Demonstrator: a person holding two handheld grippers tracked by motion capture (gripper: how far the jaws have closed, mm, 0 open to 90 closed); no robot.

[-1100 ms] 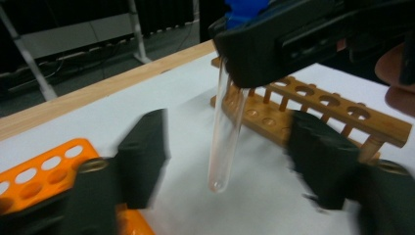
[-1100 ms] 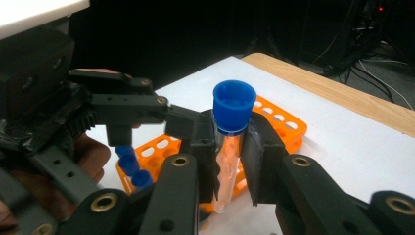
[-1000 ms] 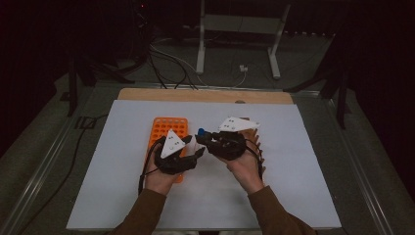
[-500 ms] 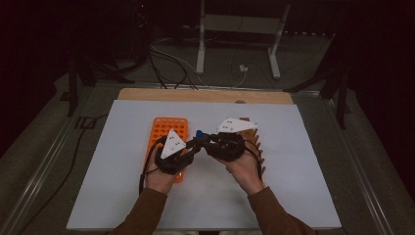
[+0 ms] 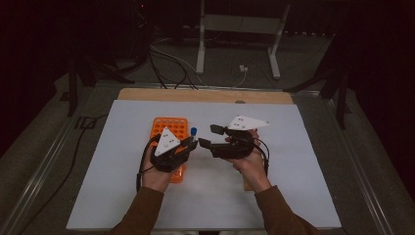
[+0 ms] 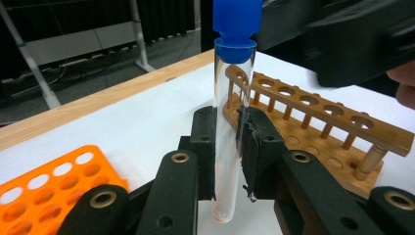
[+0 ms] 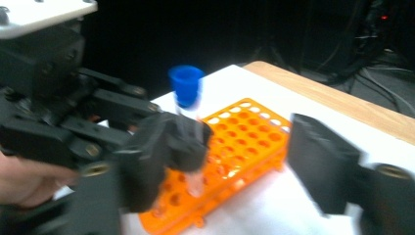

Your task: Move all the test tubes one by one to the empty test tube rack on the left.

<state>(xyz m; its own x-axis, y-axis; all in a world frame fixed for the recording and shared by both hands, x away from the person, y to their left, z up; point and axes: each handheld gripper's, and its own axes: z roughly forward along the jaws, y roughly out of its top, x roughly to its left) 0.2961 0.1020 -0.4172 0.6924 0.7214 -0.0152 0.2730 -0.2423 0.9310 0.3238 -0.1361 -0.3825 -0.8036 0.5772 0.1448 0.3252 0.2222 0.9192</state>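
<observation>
1. The orange rack (image 5: 171, 134) lies left of centre on the white table (image 5: 107, 196); the left gripper (image 5: 192, 143) covers its near part.
2. The left gripper is clamped on the clear test tube (image 6: 229, 132) with the blue cap (image 5: 194, 131), held upright just right of the orange rack.
3. The right gripper (image 5: 206, 136), jaws just opened and apart, stands just right of the tube, nothing between them.
4. The wooden rack (image 6: 313, 127) sits right of it, largely hidden under the right hand (image 5: 249, 164) in the high view.

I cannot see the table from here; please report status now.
Left gripper shut on test tube, upright, blue cap on. Right gripper open, jaws just opened, nothing between. Orange rack below; no obstruction.
</observation>
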